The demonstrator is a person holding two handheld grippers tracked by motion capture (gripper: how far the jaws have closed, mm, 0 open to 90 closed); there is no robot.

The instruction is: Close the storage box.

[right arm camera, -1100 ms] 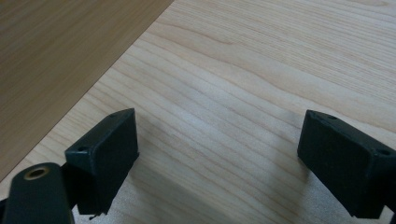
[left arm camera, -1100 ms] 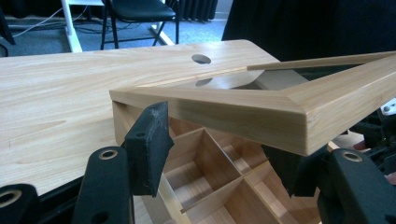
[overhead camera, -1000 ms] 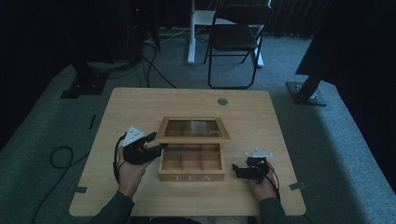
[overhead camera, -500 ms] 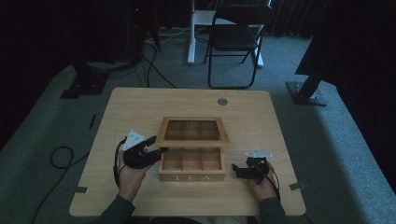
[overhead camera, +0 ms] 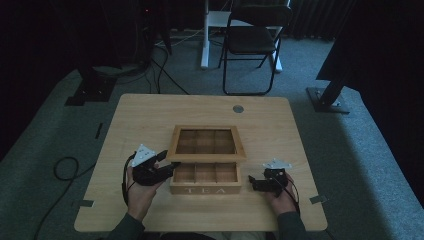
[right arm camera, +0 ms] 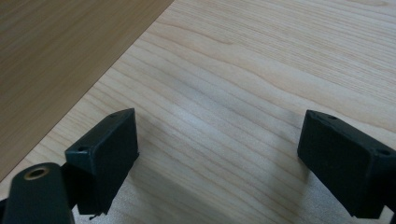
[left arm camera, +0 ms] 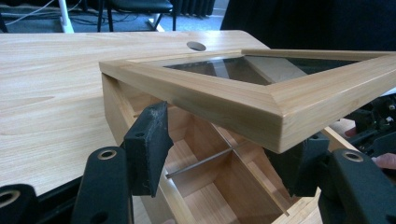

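The tea box [overhead camera: 205,175] sits at the near middle of the surface [overhead camera: 140,115], its glass lid [overhead camera: 205,143] raised and tilted back. The left tongs [overhead camera: 167,167] are at the lid's near left corner, jaws standing on either side of the frame's edge [left arm camera: 261,116] (whether the pads press on it I cannot tell). The right tongs [overhead camera: 252,183] rest on the surface just right of the box, jaws wide with bare wood between them [right arm camera: 219,140]

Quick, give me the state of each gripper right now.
Left gripper: fingers straddle the corner of the tea box lid; whether they press on it cannot be told.
Right gripper: open, holding nothing, over the table.
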